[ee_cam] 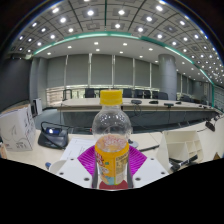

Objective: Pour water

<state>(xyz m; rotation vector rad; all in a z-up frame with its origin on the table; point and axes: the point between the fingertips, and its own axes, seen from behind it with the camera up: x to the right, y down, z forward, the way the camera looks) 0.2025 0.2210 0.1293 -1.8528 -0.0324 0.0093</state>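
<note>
Desk: a white desk runs out under the view, its top bright and pale, with a dark gap cutting across it behind the bottle.
Room: a big open office, rows of round ceiling lights overhead and a green band curving along the ceiling edge.
Far side: a long counter with dark chairs lined behind it, tall grey wall panels beyond that.
Left of the bottle: a white box sits at the desk's left end, and a dark monitor-like unit stands nearer in; what it is exactly, I can't tell.
Right of the bottle: a dark chair back shows beside the desk, with more white desk tops stretching off past it.
Bottle: a clear plastic bottle with a yellow cap and an orange label, upright, dead centre between the fingers.
Hand-held gripper: the hand-held gripper is clamped on the bottle, magenta pads pressed to its lower sides left and right.
Open room: wide floor and air lie between this desk and the far counter; the desk's near edges fall away on both sides of the bottle.
</note>
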